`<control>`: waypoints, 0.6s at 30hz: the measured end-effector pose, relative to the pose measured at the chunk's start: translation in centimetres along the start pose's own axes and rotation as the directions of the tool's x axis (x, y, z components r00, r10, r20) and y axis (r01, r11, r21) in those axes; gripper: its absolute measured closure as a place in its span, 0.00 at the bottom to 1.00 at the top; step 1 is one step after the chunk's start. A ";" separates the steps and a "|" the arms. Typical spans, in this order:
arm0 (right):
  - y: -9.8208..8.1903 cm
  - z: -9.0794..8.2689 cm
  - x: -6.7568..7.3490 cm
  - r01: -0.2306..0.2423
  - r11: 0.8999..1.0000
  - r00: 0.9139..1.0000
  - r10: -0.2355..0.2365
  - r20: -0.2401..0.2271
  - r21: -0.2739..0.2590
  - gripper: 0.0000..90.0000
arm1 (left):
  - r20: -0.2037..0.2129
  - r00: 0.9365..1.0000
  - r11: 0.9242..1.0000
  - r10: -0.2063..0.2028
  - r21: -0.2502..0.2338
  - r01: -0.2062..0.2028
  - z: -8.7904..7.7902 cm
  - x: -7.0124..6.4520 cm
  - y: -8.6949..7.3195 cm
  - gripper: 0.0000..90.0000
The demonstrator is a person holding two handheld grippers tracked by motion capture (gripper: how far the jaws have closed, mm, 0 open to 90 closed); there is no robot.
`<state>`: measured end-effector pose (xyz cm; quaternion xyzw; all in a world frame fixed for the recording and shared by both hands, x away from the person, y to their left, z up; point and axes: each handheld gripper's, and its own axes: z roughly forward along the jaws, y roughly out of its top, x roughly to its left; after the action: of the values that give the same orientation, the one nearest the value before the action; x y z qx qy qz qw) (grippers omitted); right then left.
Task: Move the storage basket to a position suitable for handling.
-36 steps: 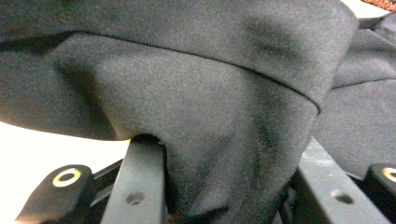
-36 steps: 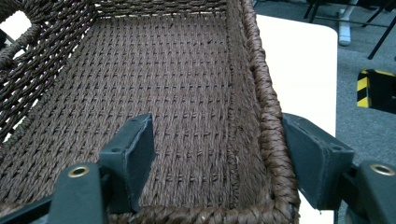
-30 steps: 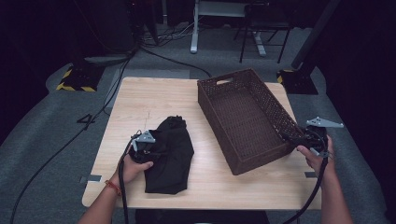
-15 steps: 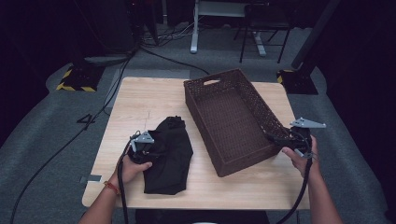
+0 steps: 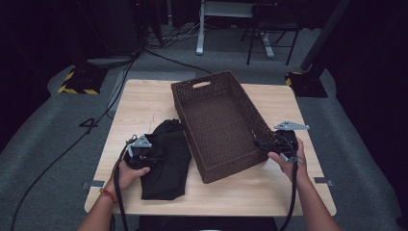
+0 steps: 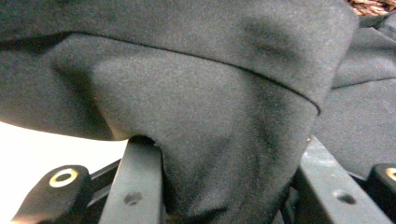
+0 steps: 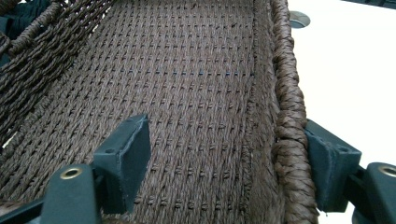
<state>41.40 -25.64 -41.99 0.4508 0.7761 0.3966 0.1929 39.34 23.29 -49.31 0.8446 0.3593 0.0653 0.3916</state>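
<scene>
The crumpled black cloth garment (image 5: 166,159) lies on the pale wooden worktop (image 5: 144,103), just beside the empty brown woven rectangular basket (image 5: 219,122), not yet inside. My left claw (image 5: 139,153) pinches its fabric; my right claw (image 5: 269,144) straddles the basket's rim, jaws apart. Nothing blocks the way, I judge.

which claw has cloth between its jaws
The left claw: folded black fabric garment fills its gap. The right claw instead straddles the brown woven basket's rim.

The right gripper (image 7: 229,158) straddles the brown woven basket's (image 7: 187,84) rim, jaws spread, one inside, one outside.
</scene>
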 end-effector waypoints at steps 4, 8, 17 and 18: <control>0.2 -0.5 0.1 0.020 1.000 0.999 -0.020 0.030 -0.010 0.29 | -0.009 0.999 0.999 -0.034 -0.005 0.034 -0.1 0.1 -0.2 0.68; 0.5 -2.1 0.1 0.050 0.996 0.999 -0.049 0.019 -0.072 0.29 | -0.014 0.999 0.999 -0.048 -0.005 0.048 -0.1 0.3 -0.2 0.63; -1.5 -7.5 -3.0 0.076 0.976 0.994 -0.058 0.088 -0.207 0.28 | -0.006 0.998 0.998 -0.066 -0.010 0.066 0.1 0.6 -0.3 0.56; -1.8 -7.6 -3.5 0.084 0.976 0.991 -0.061 0.116 -0.199 0.28 | -0.001 0.998 0.998 -0.066 -0.010 0.066 0.1 0.7 -0.4 0.55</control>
<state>37.20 -32.45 -39.02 0.4211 0.7356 0.4414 0.2946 39.66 23.88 -49.73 0.8303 0.3870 0.0547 0.3972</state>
